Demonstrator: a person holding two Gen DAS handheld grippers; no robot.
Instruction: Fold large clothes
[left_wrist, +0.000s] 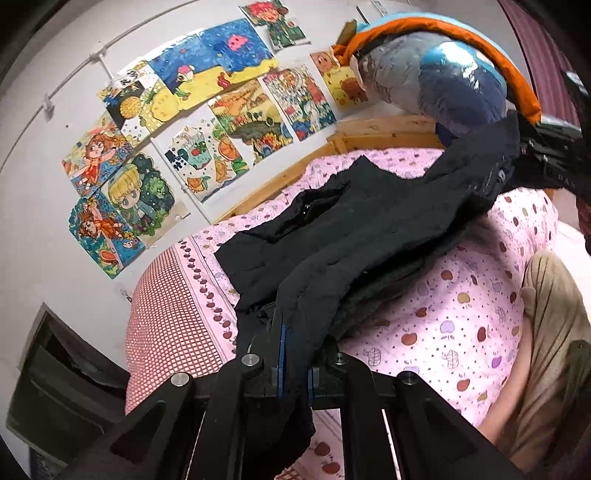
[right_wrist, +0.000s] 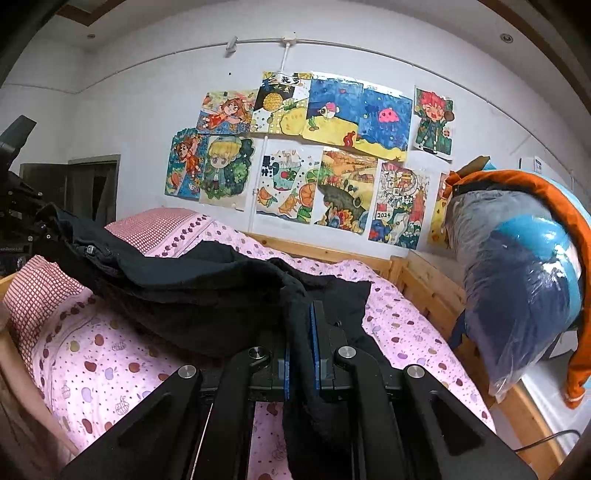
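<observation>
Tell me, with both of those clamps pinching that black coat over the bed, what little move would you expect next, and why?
Probably carry the held edge forward and lower it. The left gripper and right gripper are each shut on the black jacket's edge, lifting it off the pink sheet, while the far part lies flat on the bed. Laying the raised edge over that flat part would likely make the fold.

Matt black cloth jacket (left_wrist: 369, 229); pink printed cotton sheet (left_wrist: 461, 314); wooden bedframe (right_wrist: 424, 280).
</observation>
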